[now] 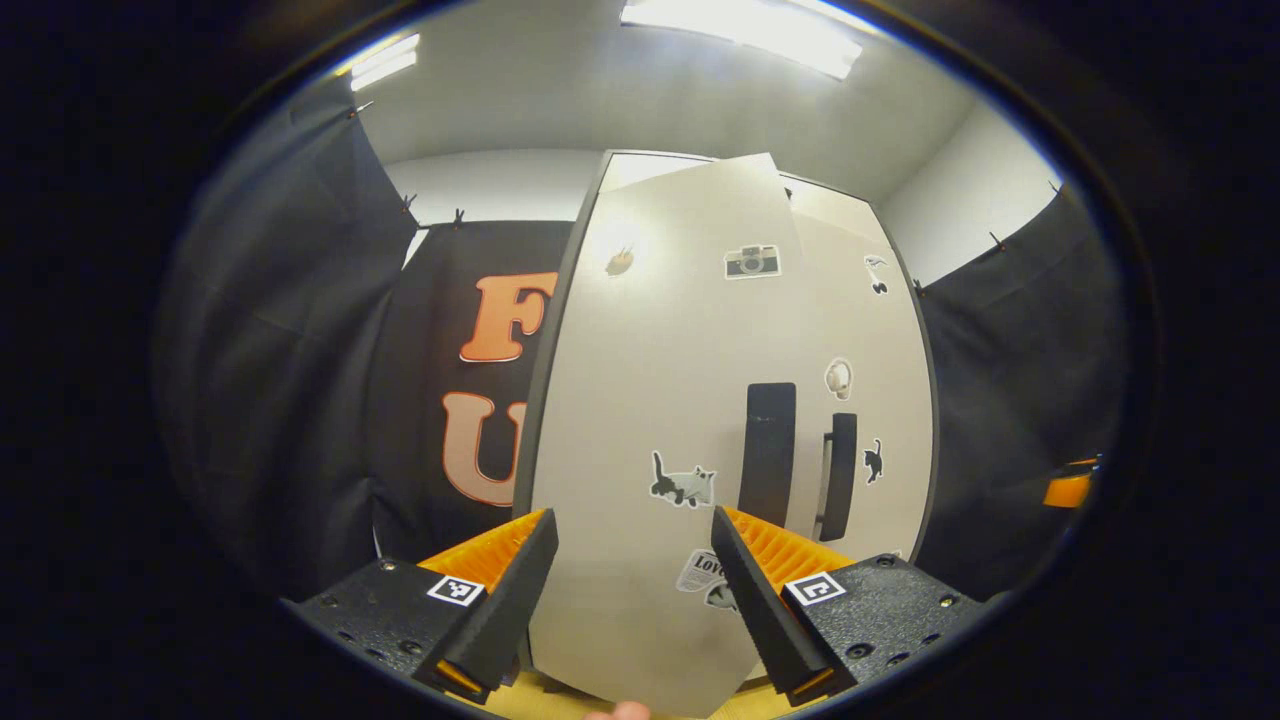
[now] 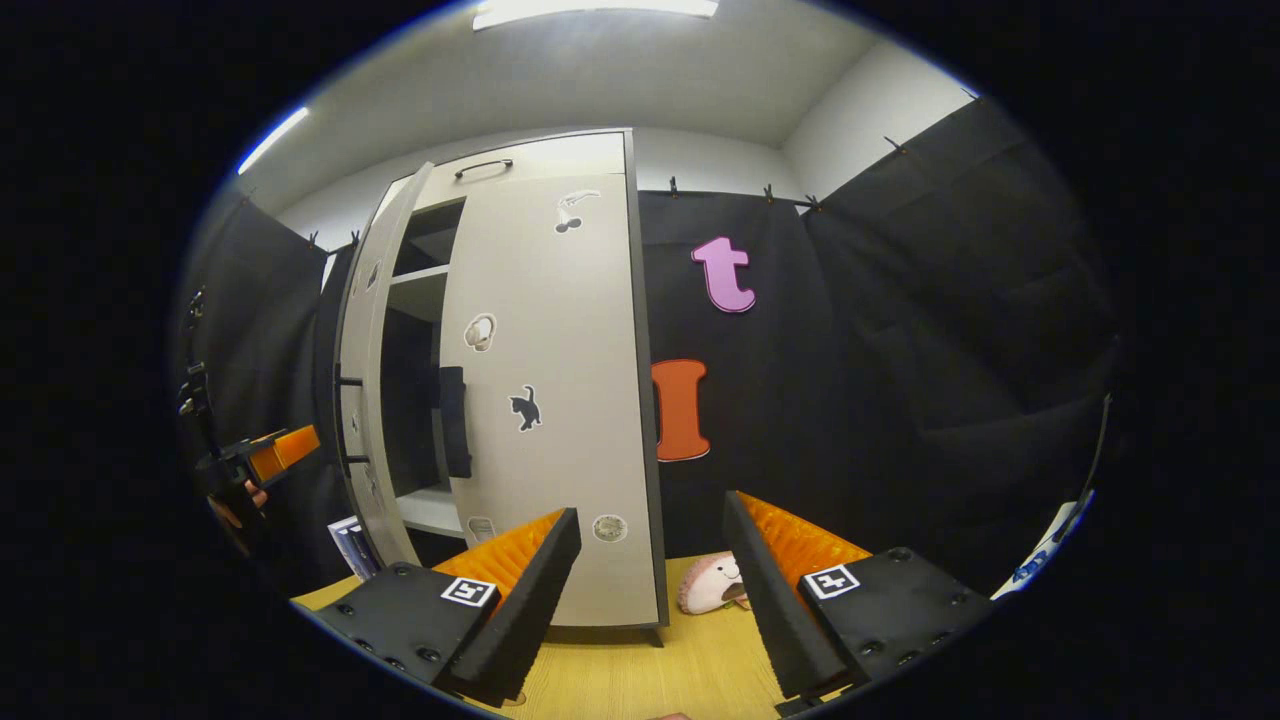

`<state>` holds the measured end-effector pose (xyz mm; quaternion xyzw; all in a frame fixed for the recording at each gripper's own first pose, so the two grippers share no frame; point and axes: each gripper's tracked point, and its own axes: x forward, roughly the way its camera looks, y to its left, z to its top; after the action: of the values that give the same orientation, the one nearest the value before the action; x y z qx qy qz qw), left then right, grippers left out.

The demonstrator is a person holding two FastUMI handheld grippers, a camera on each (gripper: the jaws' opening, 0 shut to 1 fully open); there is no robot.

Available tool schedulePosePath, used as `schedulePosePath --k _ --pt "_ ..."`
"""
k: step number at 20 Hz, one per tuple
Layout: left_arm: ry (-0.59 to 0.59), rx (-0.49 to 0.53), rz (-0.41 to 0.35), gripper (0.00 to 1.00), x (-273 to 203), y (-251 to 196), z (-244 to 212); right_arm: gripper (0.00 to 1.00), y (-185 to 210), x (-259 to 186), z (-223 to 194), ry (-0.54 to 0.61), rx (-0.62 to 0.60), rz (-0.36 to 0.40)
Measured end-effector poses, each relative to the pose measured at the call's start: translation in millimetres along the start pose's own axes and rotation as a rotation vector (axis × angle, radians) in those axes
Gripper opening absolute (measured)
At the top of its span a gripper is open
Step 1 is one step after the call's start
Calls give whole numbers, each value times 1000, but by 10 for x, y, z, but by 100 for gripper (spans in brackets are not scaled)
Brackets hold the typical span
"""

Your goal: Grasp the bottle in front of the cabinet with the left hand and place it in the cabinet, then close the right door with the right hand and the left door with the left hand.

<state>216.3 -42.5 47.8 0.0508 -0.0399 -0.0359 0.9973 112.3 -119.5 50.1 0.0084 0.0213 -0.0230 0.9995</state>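
Note:
The pale cabinet's left door (image 1: 660,400) stands ajar right in front of my left gripper (image 1: 632,515), which is open with nothing between its fingers. That door's black handle (image 1: 767,455) sits just above my right finger. Beyond it lies the right door (image 1: 870,380) with its own handle (image 1: 838,475). In the right gripper view the right door (image 2: 550,400) looks flush with the cabinet, while the left door (image 2: 375,350) swings out edge-on. A dark gap with shelves (image 2: 420,290) shows between them. My right gripper (image 2: 650,505) is open, back from the cabinet. A hand holds the left gripper (image 2: 275,452) by the left door.
A pink plush toy (image 2: 712,583) lies on the yellow wooden tabletop (image 2: 620,670) right of the cabinet's foot. A small box or booklet (image 2: 350,545) stands by the left door's lower edge. Black cloth walls close in both sides. The right gripper (image 1: 1068,487) shows orange at the far right.

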Motion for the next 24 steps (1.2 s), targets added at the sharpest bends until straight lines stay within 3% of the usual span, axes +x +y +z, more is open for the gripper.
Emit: schedulePosePath --k 13,14,15,24 --pt "39 -3 -48 94 535 -387 -240 96 -416 -143 -53 13 -13 -74" --pt "42 -4 -50 91 575 -405 -262 96 -434 -145 -59 16 -13 -75" --pt "45 -5 -49 94 620 -413 -279 96 -450 -155 -56 17 -14 -76" --pt "54 -47 -47 95 638 -480 -290 96 -384 -197 -79 24 -2 -49"
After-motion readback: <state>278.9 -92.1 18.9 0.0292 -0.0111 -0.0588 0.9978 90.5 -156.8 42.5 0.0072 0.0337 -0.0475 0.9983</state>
